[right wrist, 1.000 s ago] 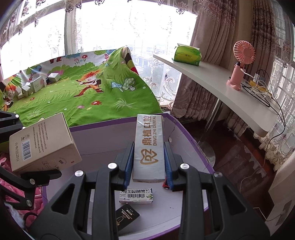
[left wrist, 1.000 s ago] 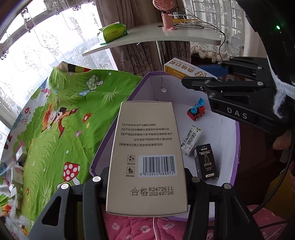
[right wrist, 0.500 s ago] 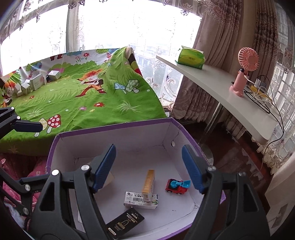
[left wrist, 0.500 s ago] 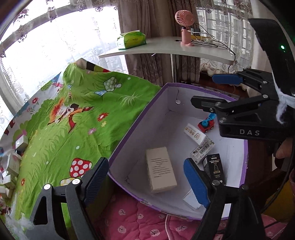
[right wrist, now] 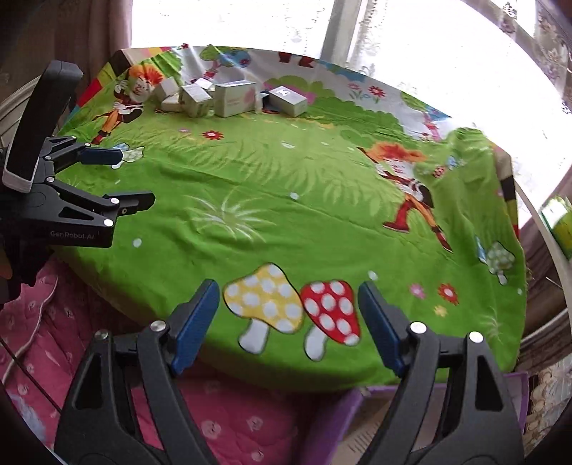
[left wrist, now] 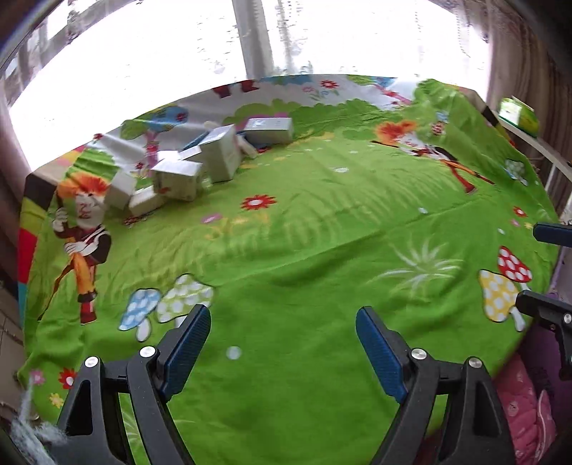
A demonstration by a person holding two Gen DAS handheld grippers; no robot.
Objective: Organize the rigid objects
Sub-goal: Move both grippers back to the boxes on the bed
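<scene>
Left hand-held gripper: gaping wide, carrying nothing | right hand-held gripper: likewise wide, empty | pile of small boxes: lying well apart at far edge of green-sheeted bed | advice: approaching one outlying box squarely, jaws straddling its narrow faces.

home, bedroom-like | cartoon mushroom sheet ahead of fingers | pink quilt below | lace-curtained window beyond

Green cartoon sheet — pink quilt beside it
</scene>
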